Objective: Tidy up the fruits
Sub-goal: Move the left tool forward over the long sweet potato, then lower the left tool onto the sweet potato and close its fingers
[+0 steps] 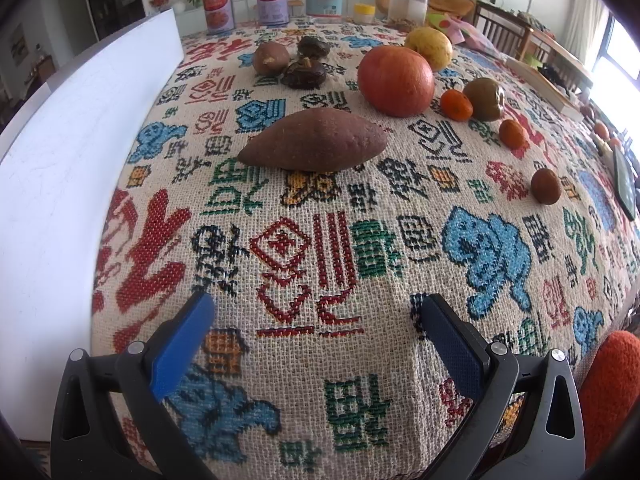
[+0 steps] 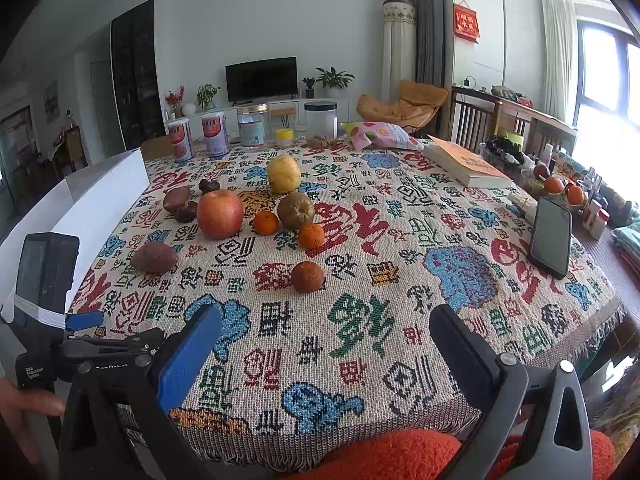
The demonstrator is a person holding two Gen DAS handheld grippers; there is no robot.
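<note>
On the patterned tablecloth (image 1: 360, 272) lie a sweet potato (image 1: 314, 145), a red apple (image 1: 395, 81), a yellow pear (image 1: 429, 47), a brownish-green fruit (image 1: 485, 99), two small oranges (image 1: 456, 105), a brown round fruit (image 1: 546, 185), a brown fruit (image 1: 271, 59) and two dark mushrooms (image 1: 304, 75). My left gripper (image 1: 316, 328) is open and empty, low over the cloth in front of the sweet potato. My right gripper (image 2: 326, 344) is open and empty near the table's front edge, short of the brown round fruit (image 2: 307, 277). The apple (image 2: 219, 214) and pear (image 2: 283, 173) lie beyond.
A white box (image 1: 80, 160) stands along the table's left side. Cans and jars (image 2: 252, 126) line the far edge, with a snack bag (image 2: 380, 136). A book (image 2: 464, 162) and a phone (image 2: 551, 240) lie at the right. The left gripper's body (image 2: 48, 280) shows at left.
</note>
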